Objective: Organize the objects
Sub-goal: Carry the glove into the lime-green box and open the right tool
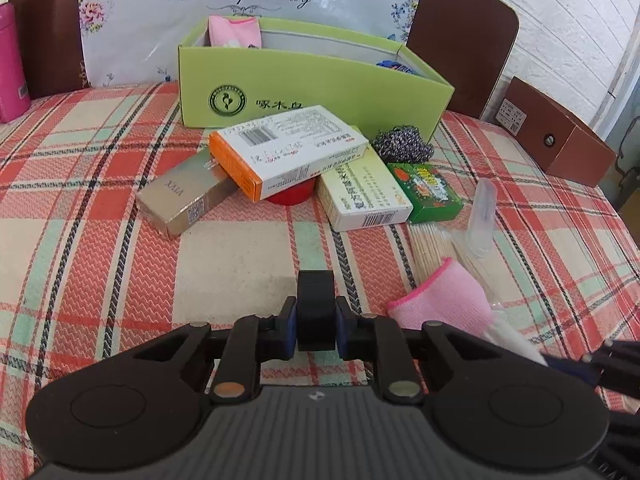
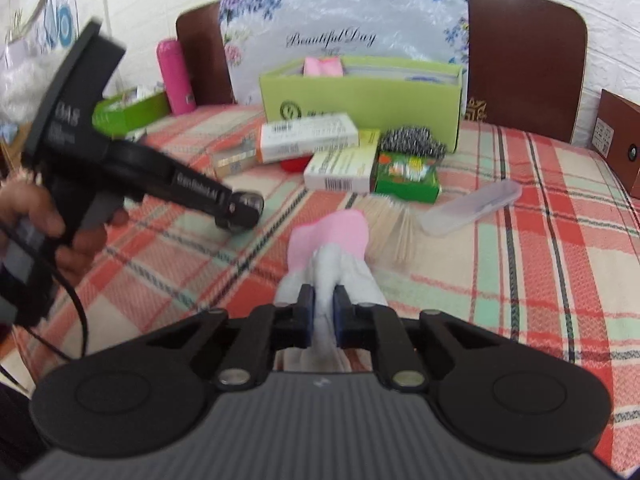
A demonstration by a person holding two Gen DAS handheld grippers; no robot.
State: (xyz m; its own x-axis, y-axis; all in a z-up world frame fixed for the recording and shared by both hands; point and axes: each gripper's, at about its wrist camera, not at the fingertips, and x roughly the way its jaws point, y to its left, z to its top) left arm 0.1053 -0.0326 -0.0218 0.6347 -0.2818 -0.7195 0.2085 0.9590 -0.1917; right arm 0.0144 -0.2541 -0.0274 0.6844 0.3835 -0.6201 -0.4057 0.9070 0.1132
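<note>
Nearest, low in the frame, the right gripper [image 2: 323, 314] pinches a pink-and-white sock [image 2: 332, 248] lying on the plaid cloth [image 2: 520, 240]. Likewise the left gripper [image 1: 316, 322] clamps a small black block [image 1: 315, 304]. Farther up, boxes [image 1: 288, 146] crowd before the green box [image 1: 304, 88].

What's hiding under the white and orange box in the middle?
A red round thing peeks out under the white and orange box. The box also leans on a gold box. Most of the red thing is covered, so I can't tell what it is.
</note>
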